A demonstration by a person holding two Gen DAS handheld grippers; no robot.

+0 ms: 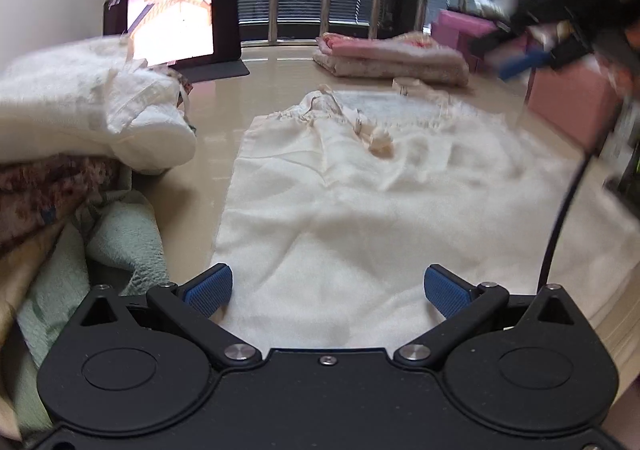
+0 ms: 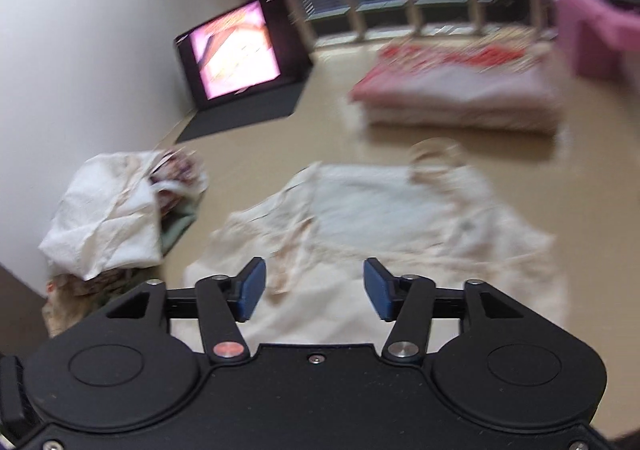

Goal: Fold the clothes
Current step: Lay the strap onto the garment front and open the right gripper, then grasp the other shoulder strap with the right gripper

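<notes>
Cream silky fabric garment point(image 1: 360, 201) lies spread flat on the beige glossy table point(image 1: 224, 97). Left gripper point(image 1: 327, 290) hovers over its near hem, blue pads spread wide, holding nothing. Right gripper point(image 2: 315, 288) is above the garment, jaws also apart and empty. Pile of unfolded clothes point(image 1: 80, 137) sits left of the garment; folded pink-and-floral stack point(image 2: 460, 89) lies beyond it.

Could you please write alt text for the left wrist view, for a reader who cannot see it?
The open left gripper hovers over a cream garment spread flat on a beige table, holding nothing. An unfolded clothes pile sits to the left, a folded stack and lit tablet lie beyond, and the blurred right gripper shows upper right.
</notes>
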